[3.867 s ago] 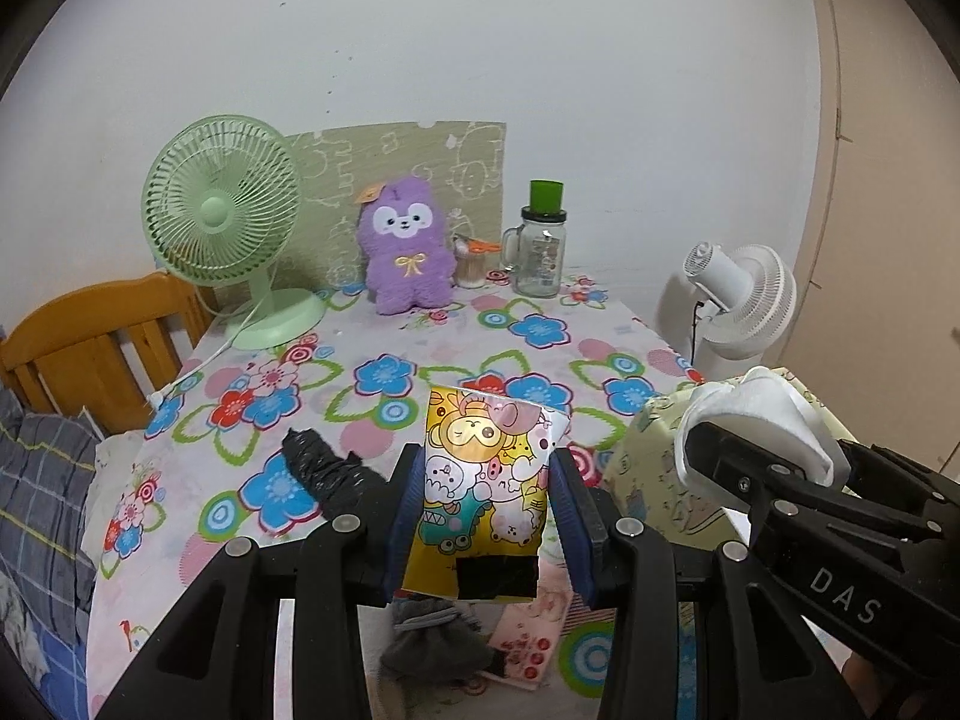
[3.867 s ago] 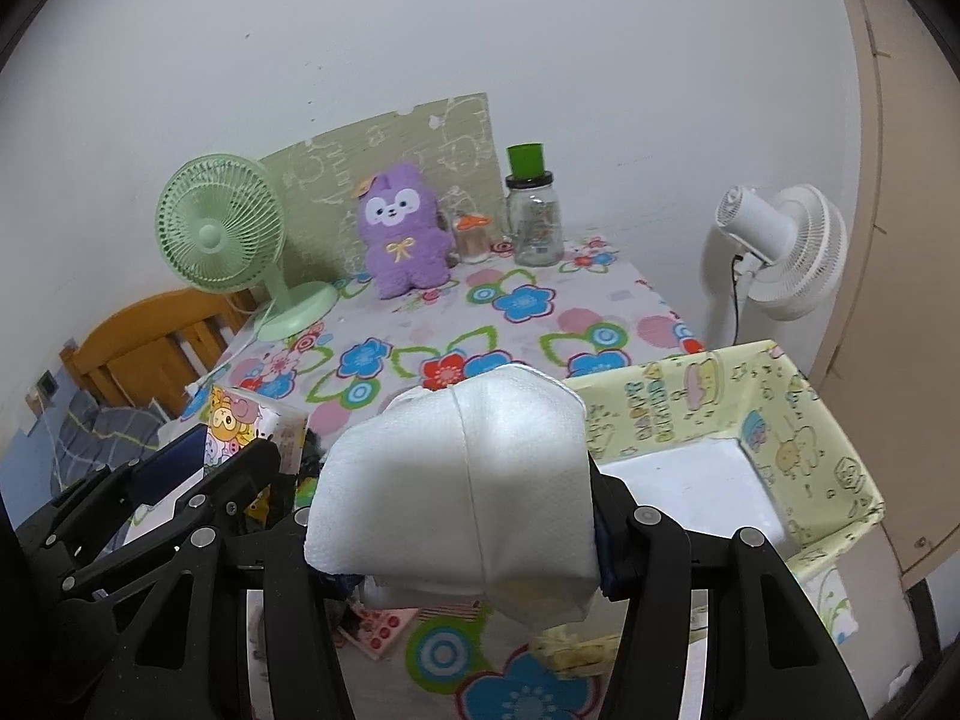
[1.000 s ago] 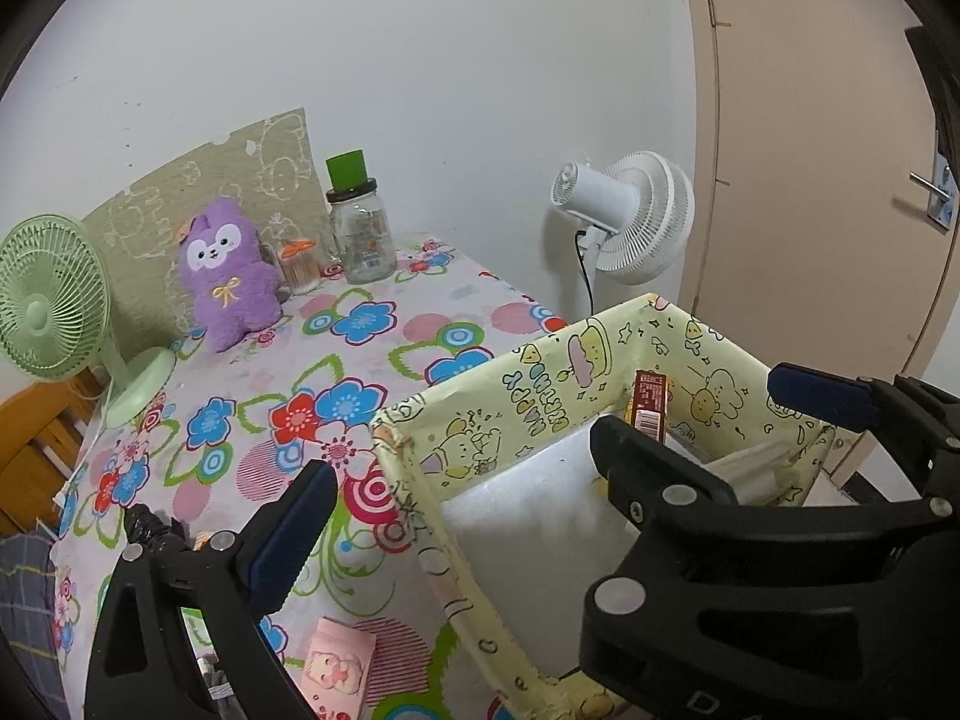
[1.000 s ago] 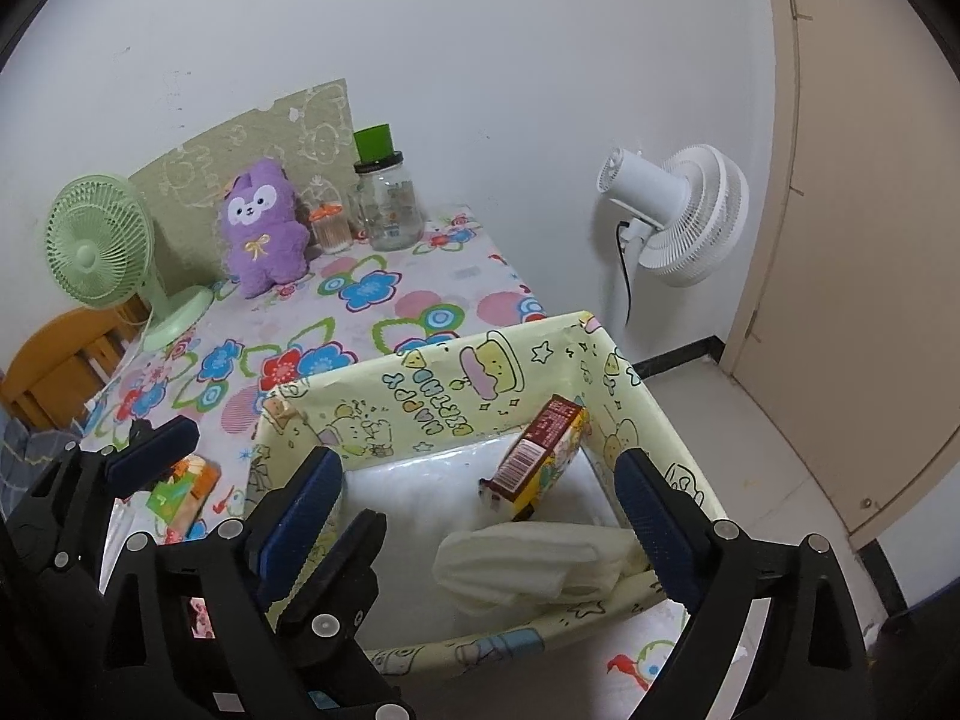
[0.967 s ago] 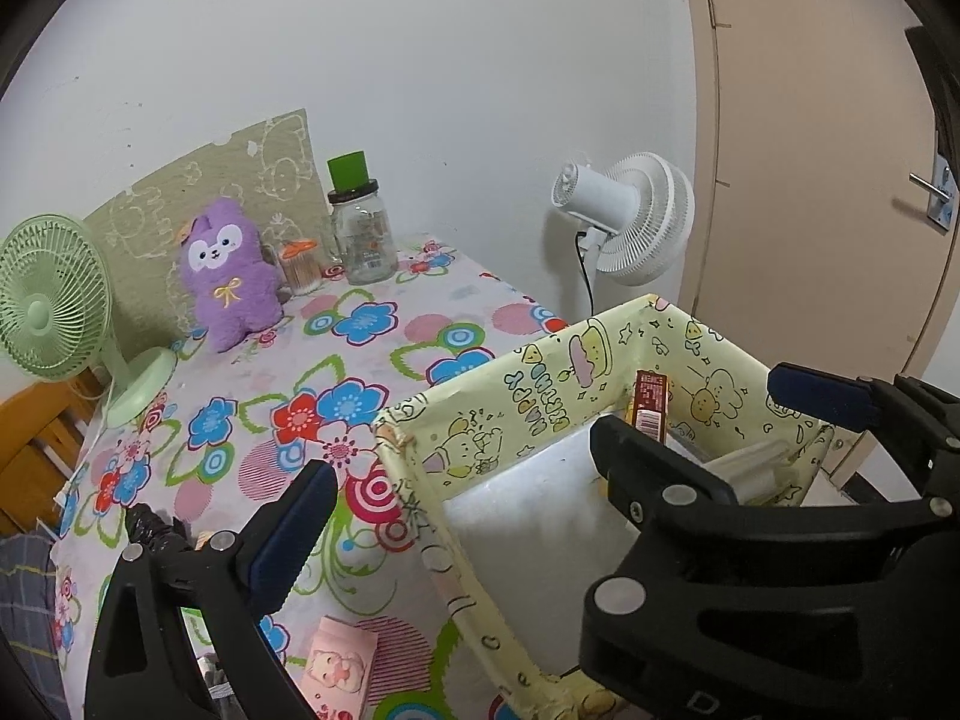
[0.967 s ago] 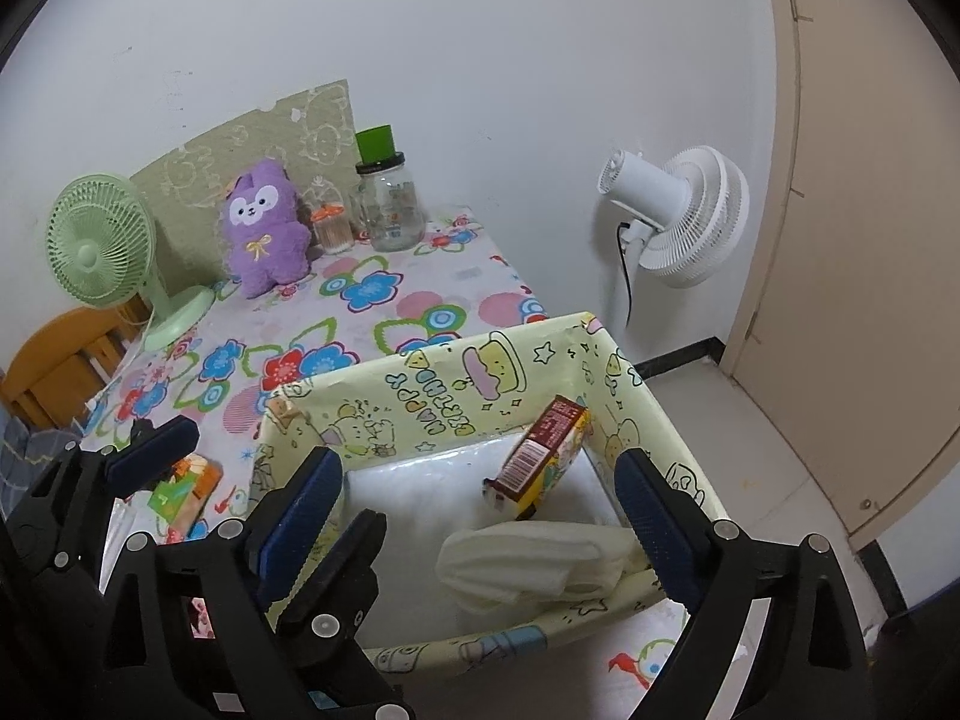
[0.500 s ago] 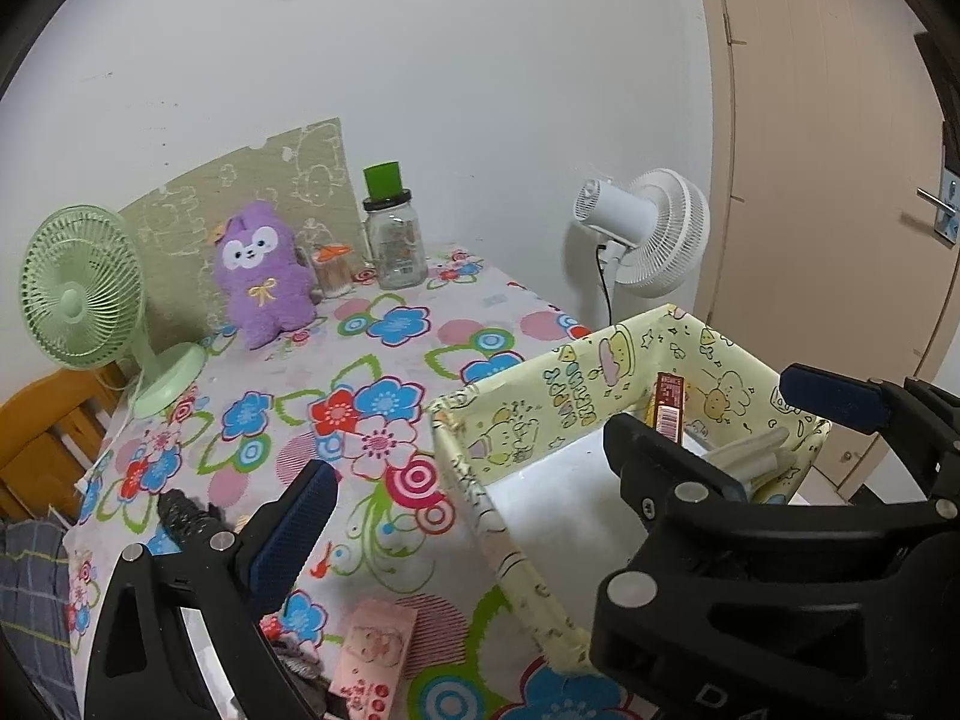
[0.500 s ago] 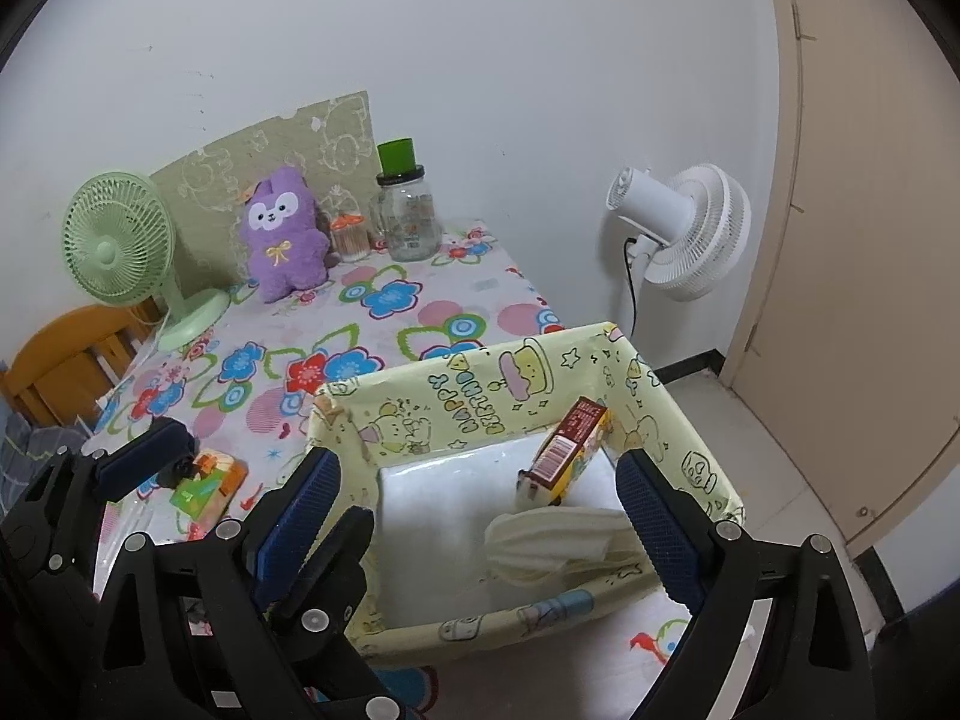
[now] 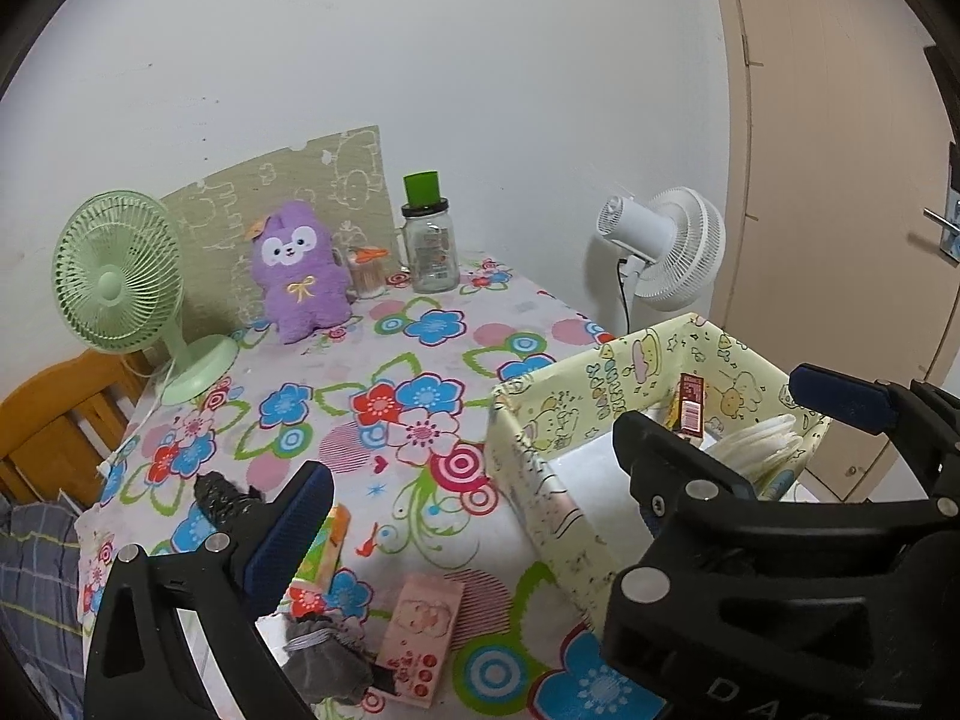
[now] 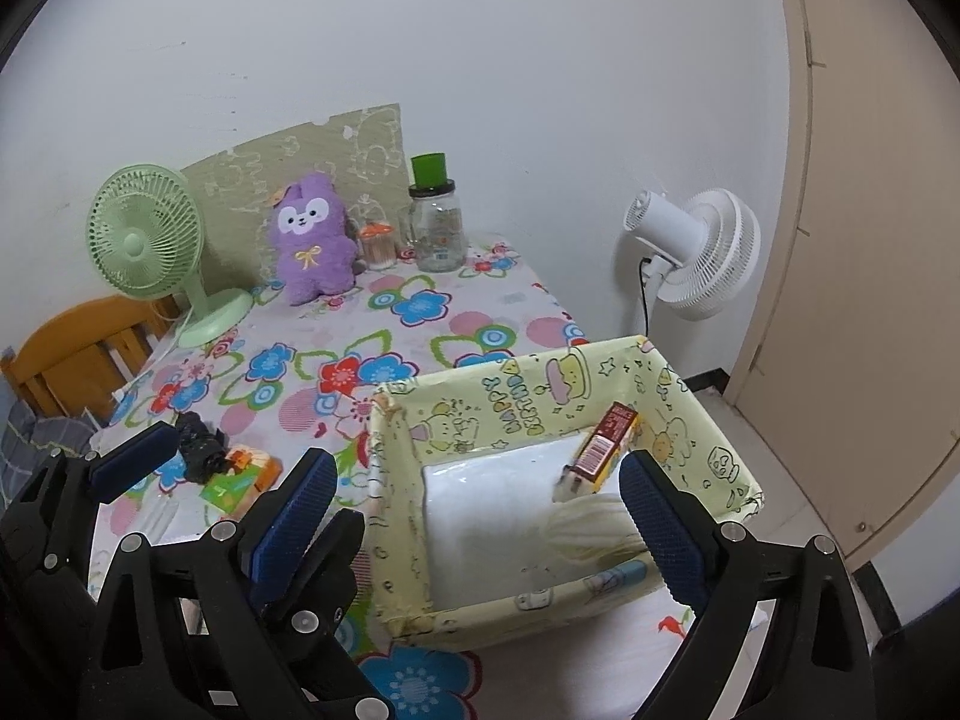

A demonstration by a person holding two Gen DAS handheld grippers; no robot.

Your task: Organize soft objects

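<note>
Far to your left on the bench [image 10: 480, 300] stands the green desk fan [image 10: 150, 240], with the purple plush toy [image 10: 312, 246] and the green-capped glass jar [image 10: 437, 222] further along the back edge, against the wall.

Your left gripper [image 10: 225, 456] is released, its blue-padded jaws spread wide with nothing between them. Just beyond it on the flowered cloth lie a crumpled black item [image 10: 198, 438] and an orange-and-green packet [image 10: 243, 474], touching each other. From the left wrist view you also have a grey sock [image 9: 327, 657] and a pink card packet [image 9: 420, 630] lying side by side near the bench's front edge.

Your right gripper [image 10: 474, 516] is likewise released and empty, jaws wide, poised over the yellow cartoon-print box [image 10: 540, 384] at the bench's right end. Inside the box, a folded white cloth [image 10: 591, 528] rests on the white lining [image 10: 486, 498] toward the front right corner, and a red-and-yellow carton [image 10: 603, 447] leans tilted against the right wall just behind it.

A white standing fan [image 10: 696, 252] sits beyond the bench, to your right.
</note>
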